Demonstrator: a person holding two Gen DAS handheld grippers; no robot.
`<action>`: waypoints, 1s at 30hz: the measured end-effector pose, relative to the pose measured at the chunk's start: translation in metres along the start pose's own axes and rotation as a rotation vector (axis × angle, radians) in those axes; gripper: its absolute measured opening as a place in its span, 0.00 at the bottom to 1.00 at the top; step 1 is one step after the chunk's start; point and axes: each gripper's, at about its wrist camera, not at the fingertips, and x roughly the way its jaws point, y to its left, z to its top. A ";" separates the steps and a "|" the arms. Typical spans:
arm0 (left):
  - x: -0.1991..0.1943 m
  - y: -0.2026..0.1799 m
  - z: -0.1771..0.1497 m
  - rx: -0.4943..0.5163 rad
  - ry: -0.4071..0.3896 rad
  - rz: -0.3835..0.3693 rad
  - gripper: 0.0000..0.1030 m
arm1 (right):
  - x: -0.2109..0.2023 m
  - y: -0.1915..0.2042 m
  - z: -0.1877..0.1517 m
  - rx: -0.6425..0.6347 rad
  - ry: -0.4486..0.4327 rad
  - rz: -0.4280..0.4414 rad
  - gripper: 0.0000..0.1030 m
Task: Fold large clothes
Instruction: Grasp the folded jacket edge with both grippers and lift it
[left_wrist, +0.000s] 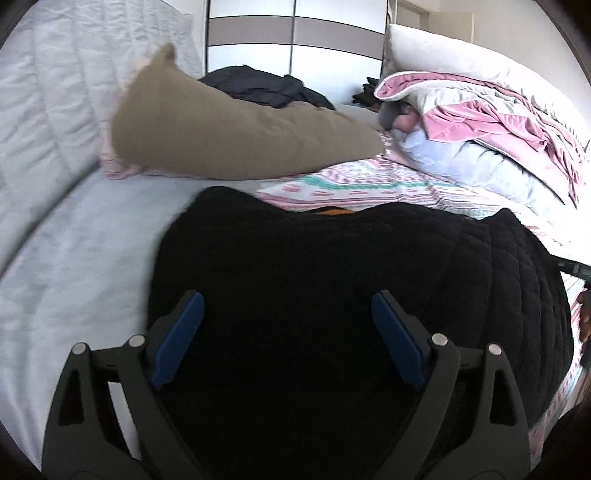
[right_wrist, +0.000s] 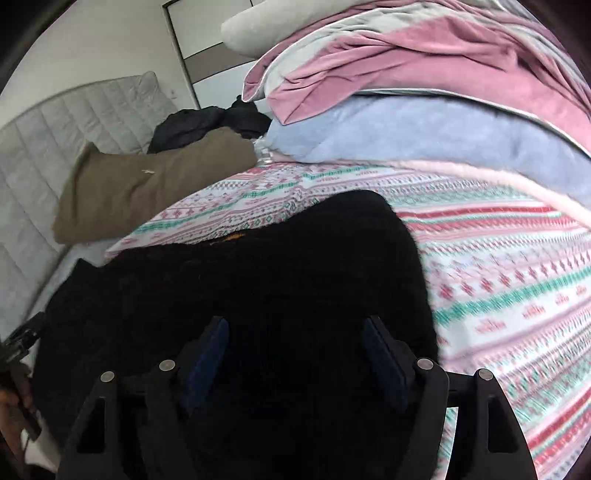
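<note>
The bed (left_wrist: 74, 258) carries a patterned sheet (right_wrist: 498, 288), with a wardrobe (left_wrist: 295, 33) at the far wall. The black quilted garment (left_wrist: 332, 266) lies near, under both my claws. My left gripper (left_wrist: 288, 325) gapes wide over it; my right gripper (right_wrist: 295, 350) is spread too. Only the left view shows quilting at the garment's right; the right view shows the piled bedding (right_wrist: 424, 85) closest. A brown pillow (left_wrist: 229, 136) lies far left.

I see my left gripper (left_wrist: 288, 325) with its blue pads (left_wrist: 179, 339) spread wide apart over a big, soft black quilted garment (left_wrist: 332, 266). The garment lies on a pink and green patterned blanket (left_wrist: 369, 184). A long brown pillow (left_wrist: 229, 136) rests behind it.
</note>
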 end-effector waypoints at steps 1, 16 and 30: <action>-0.007 0.005 -0.004 -0.008 0.010 -0.006 0.90 | -0.009 -0.004 -0.004 -0.006 0.003 0.012 0.74; -0.001 0.089 -0.102 -0.389 0.390 -0.314 0.80 | -0.028 -0.065 -0.103 0.320 0.293 0.284 0.46; -0.021 0.104 -0.069 -0.384 0.191 -0.299 0.88 | -0.061 -0.079 -0.069 0.262 0.170 0.272 0.70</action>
